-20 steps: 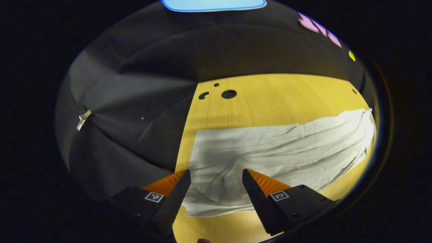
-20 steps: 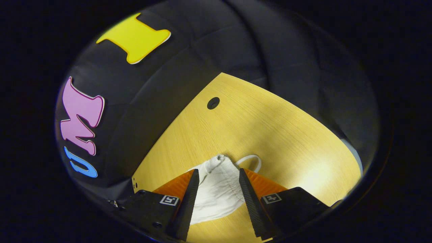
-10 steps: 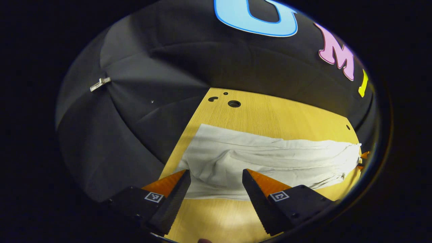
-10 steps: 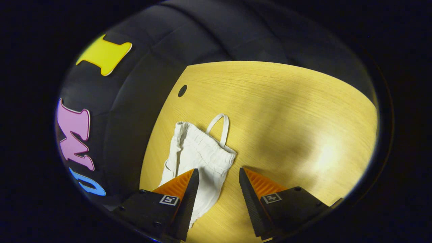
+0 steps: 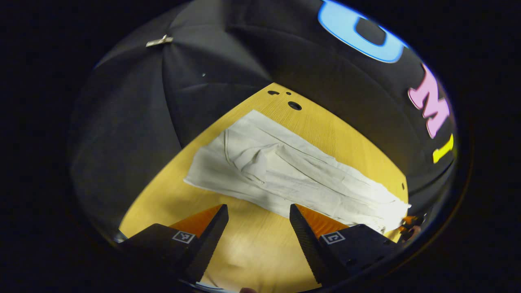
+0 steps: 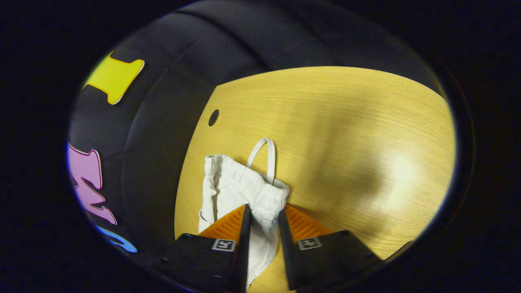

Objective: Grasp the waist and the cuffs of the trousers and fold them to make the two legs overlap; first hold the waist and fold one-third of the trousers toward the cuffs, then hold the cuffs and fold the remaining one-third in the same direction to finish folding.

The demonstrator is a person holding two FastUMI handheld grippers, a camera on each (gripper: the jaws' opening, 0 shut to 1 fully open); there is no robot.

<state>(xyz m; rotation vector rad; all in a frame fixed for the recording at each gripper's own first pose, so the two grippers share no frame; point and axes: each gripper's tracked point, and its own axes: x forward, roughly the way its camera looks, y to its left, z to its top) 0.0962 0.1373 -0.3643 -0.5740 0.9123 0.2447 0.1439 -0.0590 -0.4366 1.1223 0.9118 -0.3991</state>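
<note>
White trousers (image 5: 293, 175) lie flat along the back edge of the wooden table (image 5: 252, 244), legs overlapped, cloth rumpled near the cuff end. Left gripper (image 5: 256, 228) hangs over bare table just short of the trousers, fingers spread wide, nothing between them. Right gripper (image 6: 262, 228) has its fingers drawn in on the gathered waistband (image 6: 260, 195), pinching the cloth. A drawstring loop (image 6: 262, 156) lies on the wood beyond it.
</note>
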